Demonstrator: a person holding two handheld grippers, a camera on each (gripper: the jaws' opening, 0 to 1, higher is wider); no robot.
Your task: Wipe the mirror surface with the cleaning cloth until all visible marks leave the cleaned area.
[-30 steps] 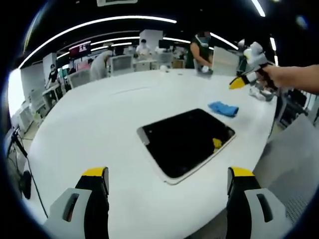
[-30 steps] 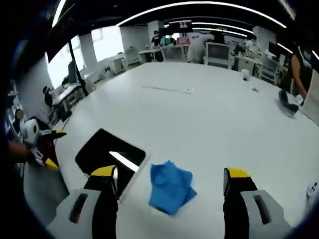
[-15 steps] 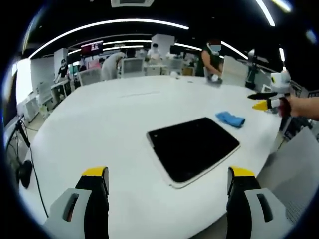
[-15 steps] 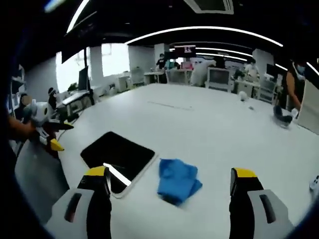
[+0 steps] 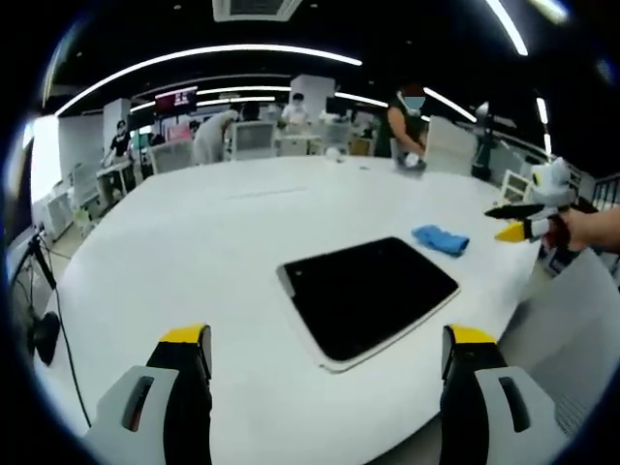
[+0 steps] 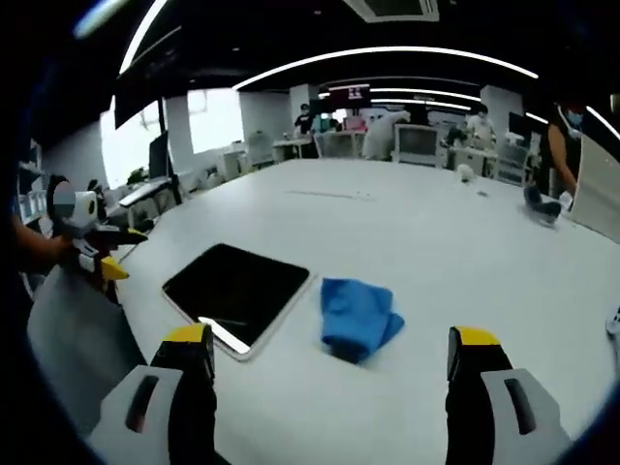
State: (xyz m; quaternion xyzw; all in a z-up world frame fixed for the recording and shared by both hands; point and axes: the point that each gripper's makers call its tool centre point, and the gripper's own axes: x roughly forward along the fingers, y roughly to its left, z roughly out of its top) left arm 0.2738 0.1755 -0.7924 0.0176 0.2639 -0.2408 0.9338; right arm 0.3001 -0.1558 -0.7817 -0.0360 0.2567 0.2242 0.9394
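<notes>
Since a second ago, lifted back from the cleaning cloth (image 6: 356, 317) in the right gripper view, so that cloth and mirror (image 6: 236, 292) now lie farther ahead of the jaws than before; mirror and cloth themselves unmoved on the white table (image 6: 465, 242).

Mirror: a dark rectangular panel with a pale rim, lying flat near the table's edge, reflecting a thin streak of ceiling light at one corner. No marks discernible on its surface at this size. Cleaning cloth: blue, crumpled, just beside one short edge of the mirror, not overlapping it as far as can be told.

Left gripper (image 5: 325, 339): jaws spread wide, gripping nothing, held above the table short of the mirror (image 5: 368, 294), with the cloth (image 5: 440, 238) beyond the mirror's far corner. Right gripper (image 6: 328, 341): jaws likewise spread, empty, cloth ahead between them but not touched.

Seen past the mirror in the left gripper view, the right gripper (image 5: 517, 221) held in a hand off the table's edge. Beyond the table, people and desks in the background.
</notes>
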